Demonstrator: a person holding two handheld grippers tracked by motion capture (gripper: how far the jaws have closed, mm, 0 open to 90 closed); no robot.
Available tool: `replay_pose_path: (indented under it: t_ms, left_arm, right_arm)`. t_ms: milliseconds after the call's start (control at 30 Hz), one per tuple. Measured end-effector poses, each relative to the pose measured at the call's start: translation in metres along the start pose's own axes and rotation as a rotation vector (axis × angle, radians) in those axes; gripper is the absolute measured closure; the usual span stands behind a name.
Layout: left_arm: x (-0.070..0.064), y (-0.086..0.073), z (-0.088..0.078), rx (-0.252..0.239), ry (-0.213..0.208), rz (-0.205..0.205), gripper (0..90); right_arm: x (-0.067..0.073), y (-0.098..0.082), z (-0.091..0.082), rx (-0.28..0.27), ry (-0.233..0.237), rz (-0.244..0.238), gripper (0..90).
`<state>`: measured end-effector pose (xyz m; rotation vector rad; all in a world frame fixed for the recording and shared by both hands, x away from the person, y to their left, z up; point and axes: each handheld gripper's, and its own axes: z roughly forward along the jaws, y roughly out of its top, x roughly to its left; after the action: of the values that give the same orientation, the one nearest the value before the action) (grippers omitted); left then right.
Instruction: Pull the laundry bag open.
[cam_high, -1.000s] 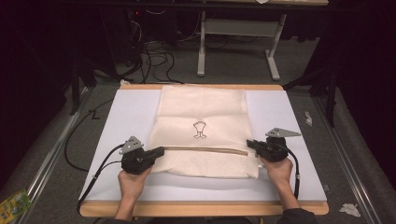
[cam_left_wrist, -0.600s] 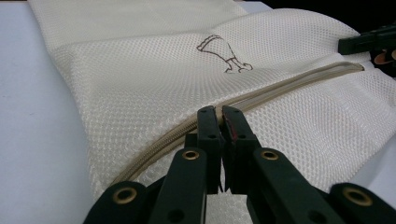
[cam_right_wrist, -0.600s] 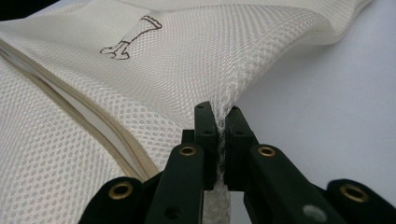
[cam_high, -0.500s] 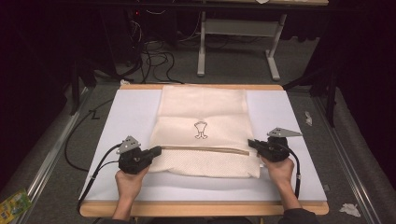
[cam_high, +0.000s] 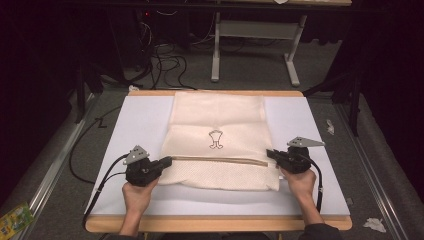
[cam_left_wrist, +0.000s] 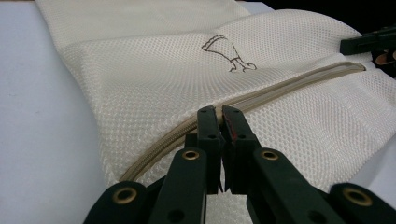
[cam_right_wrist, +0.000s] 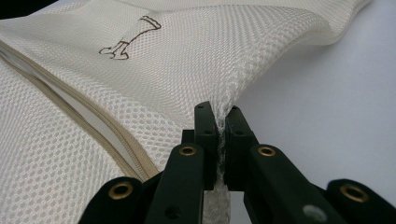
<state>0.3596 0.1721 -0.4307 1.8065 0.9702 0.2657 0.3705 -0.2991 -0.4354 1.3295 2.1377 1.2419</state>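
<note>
A mesh bag (cam_high: 220, 142) lies flat on the bench (cam_high: 140, 120), midway between the left and right edges and reaching back to the far edge, with its zipper (cam_high: 215, 160) running crosswise near its front end. The left tongs (cam_high: 167, 161) meet the bag at the zipper's left end; the right tongs (cam_high: 270, 153) meet it at the bag's right edge. Behind the bench, cables (cam_high: 165, 57) and a table frame (cam_high: 255, 47) stand on the floor.

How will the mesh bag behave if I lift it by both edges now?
Probably floppy: the mesh bag puckers where the right hand-held gripper pinches it, so the middle would likely sag. It looks thin and flat, so likely light. The left hand-held gripper grips by the zipper, which may hold firmer.
</note>
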Motion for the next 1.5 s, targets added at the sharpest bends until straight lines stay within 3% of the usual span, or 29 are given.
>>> replay_pose_path:
  t_ms: [1367, 1500]
  left_arm:
    - [0.005, 0.002, -0.006, -0.003, 0.028, 0.003, 87.1]
    - [0.004, 0.004, -0.006, 0.026, 0.037, 0.032, 87.1]
  right_arm:
    - [-0.013, -0.002, -0.012, -0.006, -0.044, 0.019, 87.7]
    - [-0.015, 0.001, -0.014, -0.016, -0.045, 0.012, 87.7]
